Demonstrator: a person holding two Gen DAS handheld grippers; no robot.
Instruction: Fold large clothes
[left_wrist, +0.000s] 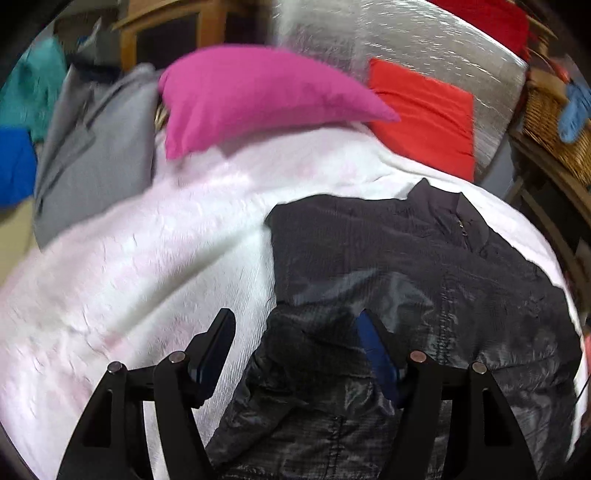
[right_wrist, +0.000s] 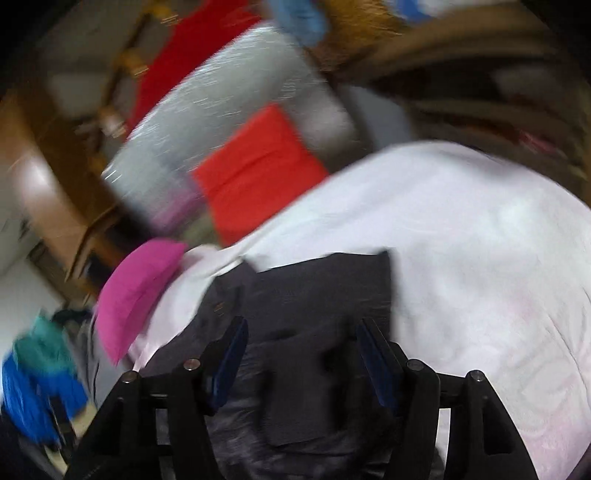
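Left wrist view, black jacket (left_wrist: 406, 266) on white blanket (left_wrist: 147, 258), left gripper (left_wrist: 295, 332) and right gripper (right_wrist: 301, 343) open, empty.

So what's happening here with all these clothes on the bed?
A person is folding a dark jacket spread on a white blanket, using a hand-held claw in each hand. Both the left claw and the right claw hang open above the jacket, gripping nothing. A pink pillow, a folded red cloth and a grey garment lie further back.
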